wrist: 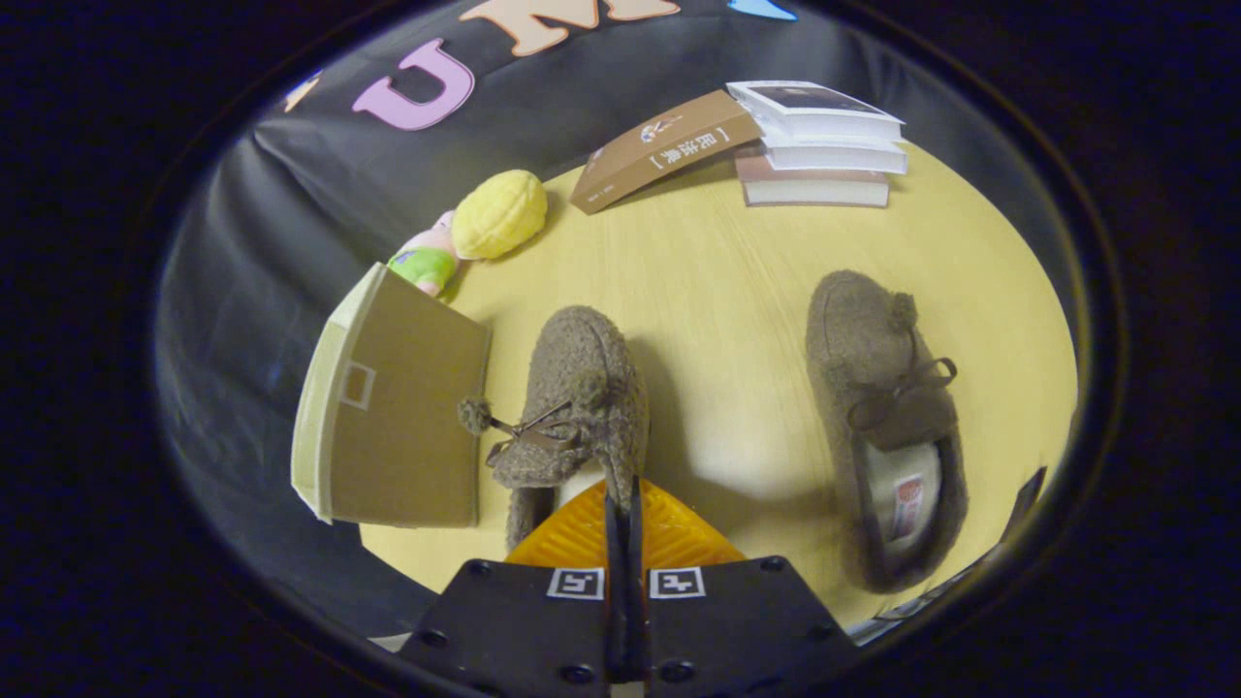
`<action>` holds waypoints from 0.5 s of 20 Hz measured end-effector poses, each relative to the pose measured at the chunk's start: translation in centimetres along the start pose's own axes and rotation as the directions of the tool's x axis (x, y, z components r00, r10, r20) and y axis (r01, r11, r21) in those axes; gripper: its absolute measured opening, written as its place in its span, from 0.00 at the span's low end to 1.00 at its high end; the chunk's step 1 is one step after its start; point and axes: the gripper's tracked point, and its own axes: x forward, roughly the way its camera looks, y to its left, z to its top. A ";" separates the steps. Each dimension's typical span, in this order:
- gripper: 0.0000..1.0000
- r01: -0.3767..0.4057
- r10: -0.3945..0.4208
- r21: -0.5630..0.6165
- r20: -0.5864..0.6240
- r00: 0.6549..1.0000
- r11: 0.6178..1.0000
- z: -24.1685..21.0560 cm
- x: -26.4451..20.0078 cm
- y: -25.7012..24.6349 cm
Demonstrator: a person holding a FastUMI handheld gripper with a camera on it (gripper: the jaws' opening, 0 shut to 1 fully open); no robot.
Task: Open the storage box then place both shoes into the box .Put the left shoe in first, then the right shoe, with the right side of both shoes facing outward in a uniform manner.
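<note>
- Between the two orange fingers (669, 528), which are pressed together at their tips, the gripper (621, 499) pinches the rim of the left-hand shoe (582, 402) at its opening.
- That shoe hangs tilted from the pinch, toe pointing away from the fingers, its pom-pom lace dangling toward the storage box (393, 412).
- The storage box sits just beside the held shoe, at the near edge of the table (717, 252); its brown lid is still down, and part of it overhangs the table edge.
- The other shoe (887, 427) lies flat on the table, well apart from the held one, its opening nearest the gripper and its toe pointing away.
- Bare wood lies between the two shoes and runs on beyond them.
- Beyond the box, a yellow plush toy (499, 213) and a small pink-and-green doll (427, 260) lie against the booth wall.
- At the far edge, a brown book (664, 150) leans on a stack of books (819, 145).
</note>
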 end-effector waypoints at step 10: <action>0.03 -0.100 0.098 0.003 0.148 0.984 0.995 5.2 -4.3 11.1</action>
